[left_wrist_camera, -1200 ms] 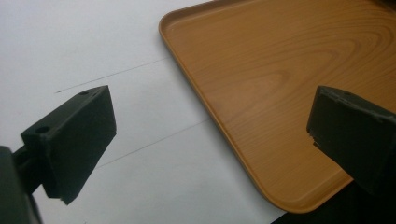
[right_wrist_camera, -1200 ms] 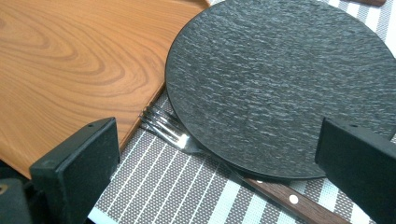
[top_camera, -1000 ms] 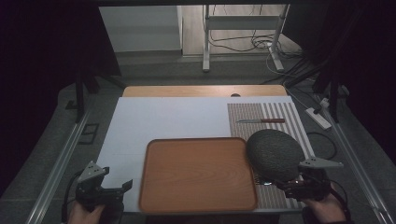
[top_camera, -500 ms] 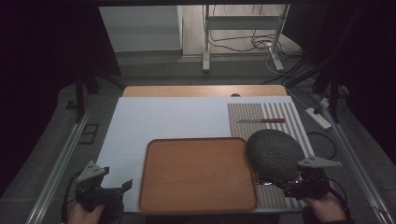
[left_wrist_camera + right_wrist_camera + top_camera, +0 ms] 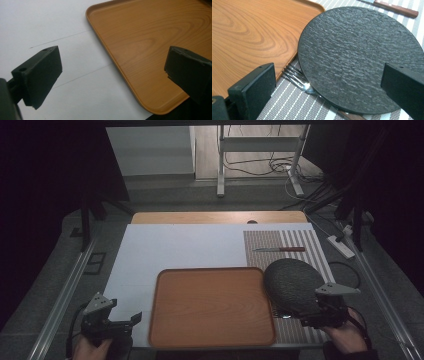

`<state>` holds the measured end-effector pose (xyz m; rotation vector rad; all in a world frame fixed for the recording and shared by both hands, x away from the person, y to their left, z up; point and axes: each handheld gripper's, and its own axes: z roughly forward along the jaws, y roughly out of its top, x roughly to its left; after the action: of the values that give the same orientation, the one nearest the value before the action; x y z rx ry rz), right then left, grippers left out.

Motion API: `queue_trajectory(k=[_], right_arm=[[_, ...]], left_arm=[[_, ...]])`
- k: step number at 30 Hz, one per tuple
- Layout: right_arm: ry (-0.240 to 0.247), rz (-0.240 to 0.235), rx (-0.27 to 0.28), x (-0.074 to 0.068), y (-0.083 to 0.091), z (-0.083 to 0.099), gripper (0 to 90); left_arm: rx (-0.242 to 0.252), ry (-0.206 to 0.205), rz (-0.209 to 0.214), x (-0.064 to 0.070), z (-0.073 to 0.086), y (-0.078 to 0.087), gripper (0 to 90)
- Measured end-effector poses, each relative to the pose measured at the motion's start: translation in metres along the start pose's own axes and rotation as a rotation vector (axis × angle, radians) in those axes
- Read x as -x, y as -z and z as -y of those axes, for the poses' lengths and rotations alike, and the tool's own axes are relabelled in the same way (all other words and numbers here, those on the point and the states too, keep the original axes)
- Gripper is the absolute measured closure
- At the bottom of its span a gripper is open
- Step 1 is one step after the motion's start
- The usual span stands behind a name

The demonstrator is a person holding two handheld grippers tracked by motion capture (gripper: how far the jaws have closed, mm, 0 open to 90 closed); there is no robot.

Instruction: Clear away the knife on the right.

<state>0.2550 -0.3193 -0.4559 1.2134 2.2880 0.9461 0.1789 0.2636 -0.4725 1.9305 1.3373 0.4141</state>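
An empty wooden tray (image 5: 210, 307) (image 5: 150, 42) (image 5: 244, 30) lies at the table's front centre. A round black slate plate (image 5: 292, 285) (image 5: 362, 57) rests on a striped placemat (image 5: 300, 245), its left edge over the tray's rim. A fork (image 5: 298, 80) pokes out from under the plate. A wooden-handled knife (image 5: 280, 249) (image 5: 395, 7) lies beyond the plate. My left gripper (image 5: 131, 320) (image 5: 112, 75) is open, just left of the tray's front corner. My right gripper (image 5: 305, 317) (image 5: 329, 90) is open at the plate's near edge, with nothing between its jaws.
A white sheet (image 5: 190, 245) covers most of the wooden tabletop (image 5: 215, 217). Metal rails (image 5: 60, 305) run along both sides. A power strip (image 5: 340, 246) and cables lie on the floor to the right, and a stand's legs (image 5: 220, 170) rise behind the table.
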Motion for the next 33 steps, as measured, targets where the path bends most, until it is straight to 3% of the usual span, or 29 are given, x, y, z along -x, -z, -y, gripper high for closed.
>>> queue_trajectory(k=[8, 14, 23, 33], right_arm=[[0.018, -0.006, 0.002, 0.004, -0.006, -0.005, 0.3], [0.016, -0.047, 0.012, 0.007, -0.012, -0.01, 0.3], [0.027, -0.049, 0.017, 0.009, -0.019, -0.021, 0.3], [-0.002, -0.079, 0.022, 0.017, -0.028, -0.029, 0.3]], left_arm=[[-0.003, 0.001, -0.001, 0.0, 0.0, 0.0, 2.3], [-0.007, 0.003, -0.003, 0.0, -0.001, -0.001, 2.4], [-0.012, 0.0, -0.006, 0.0, -0.001, -0.002, 2.4], [-0.013, 0.002, -0.003, 0.0, -0.001, -0.002, 2.4]])
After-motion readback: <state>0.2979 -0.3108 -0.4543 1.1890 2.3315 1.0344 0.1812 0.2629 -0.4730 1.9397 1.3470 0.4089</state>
